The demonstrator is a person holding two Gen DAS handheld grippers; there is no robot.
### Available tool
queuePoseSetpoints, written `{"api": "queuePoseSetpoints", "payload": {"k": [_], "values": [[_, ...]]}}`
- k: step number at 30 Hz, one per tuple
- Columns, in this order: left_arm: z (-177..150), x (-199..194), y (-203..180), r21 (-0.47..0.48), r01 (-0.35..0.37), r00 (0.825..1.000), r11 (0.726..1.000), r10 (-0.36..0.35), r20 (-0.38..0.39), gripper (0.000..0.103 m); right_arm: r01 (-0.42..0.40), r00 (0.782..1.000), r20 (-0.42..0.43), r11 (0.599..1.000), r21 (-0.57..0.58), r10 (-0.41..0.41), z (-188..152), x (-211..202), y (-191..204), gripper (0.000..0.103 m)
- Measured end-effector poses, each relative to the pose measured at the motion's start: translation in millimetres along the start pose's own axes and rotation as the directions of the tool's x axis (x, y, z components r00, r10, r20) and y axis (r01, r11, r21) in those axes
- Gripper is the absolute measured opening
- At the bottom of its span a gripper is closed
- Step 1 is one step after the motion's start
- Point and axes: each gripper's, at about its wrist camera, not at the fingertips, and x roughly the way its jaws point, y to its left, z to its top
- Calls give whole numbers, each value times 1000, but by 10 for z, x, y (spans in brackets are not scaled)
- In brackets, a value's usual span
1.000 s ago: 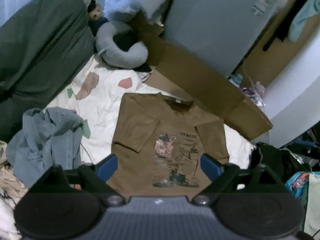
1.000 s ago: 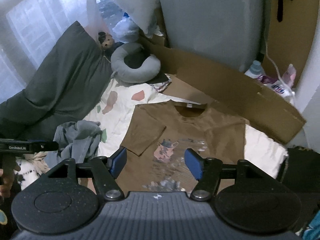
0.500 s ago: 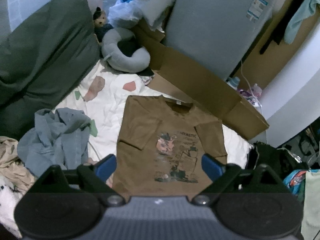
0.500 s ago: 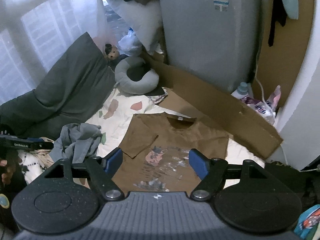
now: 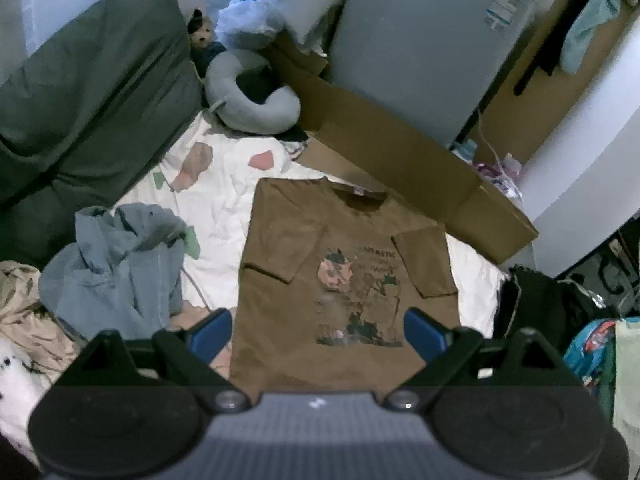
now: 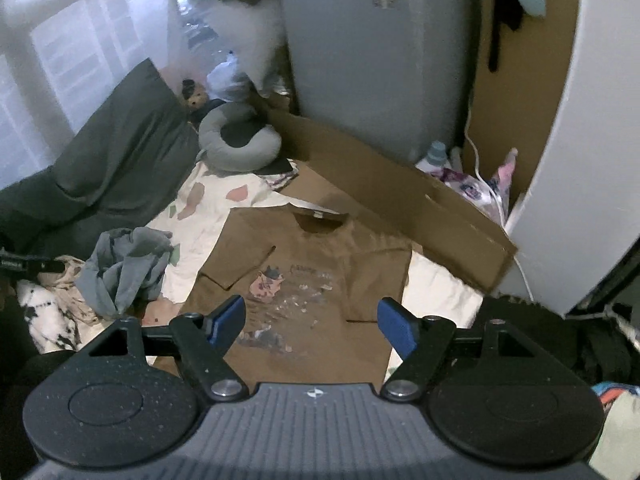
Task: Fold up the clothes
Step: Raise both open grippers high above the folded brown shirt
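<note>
Both grippers are pulling back empty, left gripper [image 5: 318, 334] and right gripper [image 6: 312, 322] gaping apart, leaving the brown T-shirt [image 5: 344, 280] sleeves-in at twelve o'clock, awaiting its next fold

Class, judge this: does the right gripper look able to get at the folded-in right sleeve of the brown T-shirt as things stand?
Probably yes. The right gripper hangs open and empty above the brown T-shirt, and nothing lies over the sleeve.

Dim, bluish room — pale daylight glares through the window [image 6: 60, 52]; fisheye edges bend, soft blur throughout.
</note>
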Motion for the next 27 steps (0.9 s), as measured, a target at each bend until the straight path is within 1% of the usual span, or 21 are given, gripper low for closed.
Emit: {"api": "queuePoseSetpoints", "payload": {"k": [7,10,12,15,18,22,25,27], "values": [[-181,97,73,7,-24,1000,1000,24,-5,94,51,999,15,998,42,-52,-70,-216,-505,78],[-244,147,128,-14,-32,999,999,32,-14,94,64,998,15,997,45,-65,-141,-225,-672,78],[-292,186,171,-15,-34,999,999,34,-22,94,71,997,7,996,51,-72,-248,-159,-772,78],[-374,262,250,-9,-42,999,999,41,-30,94,64,998,-10,994,86,-64,-476,11,-892,78],[-480,376,361,-27,-37,999,999,36,-36,94,32,999,-12,991,131,-30,-797,251,-973,78],[-669,550,513,-55,-38,999,998,36,-29,93,23,1000,-9,986,163,-22,-1214,578,-977,78],[-826,688,632,-72,-47,998,996,45,-32,93,-12,1000,1,981,194,12,-1477,764,-966,78],[-936,761,699,-79,-62,998,995,59,-38,90,-27,1000,2,978,206,27,-1652,914,-949,78]]}}
